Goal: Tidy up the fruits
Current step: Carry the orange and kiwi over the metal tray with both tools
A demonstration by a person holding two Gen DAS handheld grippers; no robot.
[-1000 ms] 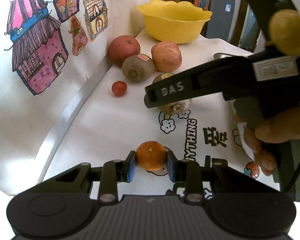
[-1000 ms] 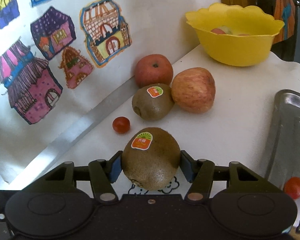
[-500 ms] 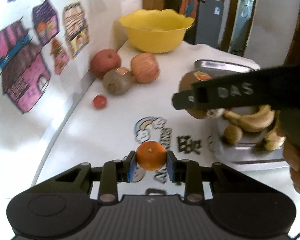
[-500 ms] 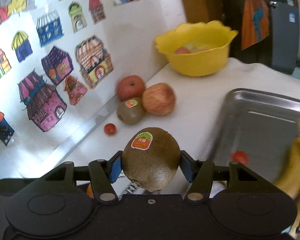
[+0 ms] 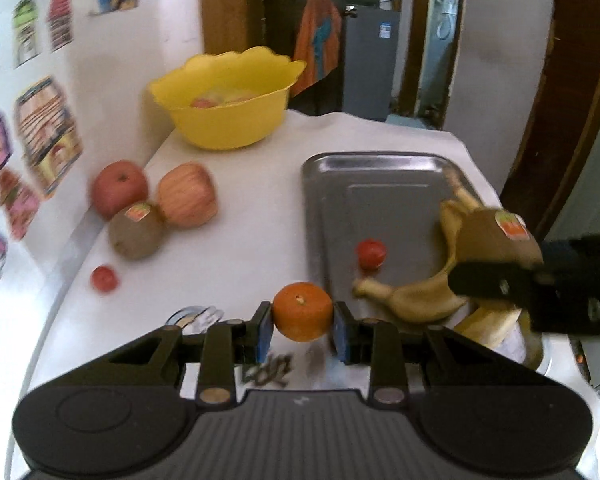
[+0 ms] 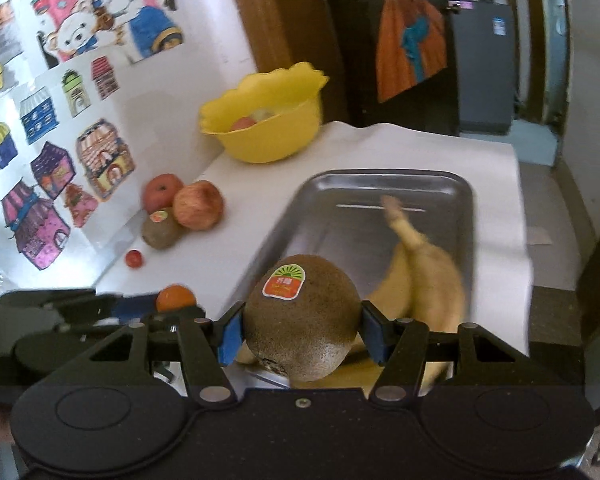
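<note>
Left wrist view: steel tray (image 5: 380, 172) at 2 o'clock holds bananas (image 5: 416, 300) and a cherry tomato (image 5: 371, 253); my right gripper (image 6: 302, 330) clamps a kiwi (image 6: 300, 320), my left gripper (image 5: 302, 330) an orange (image 5: 302, 311); apples, one kiwi and a tomato wait at 10 o'clock.

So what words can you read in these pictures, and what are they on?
"DA": pale letters on the right gripper, cut off at the picture's edge.
Sticker on the held kiwi: red characters, too blurred.
Sticker on the table kiwi: too blurred.
Print on the tablecloth: smeared, unreadable.
</note>
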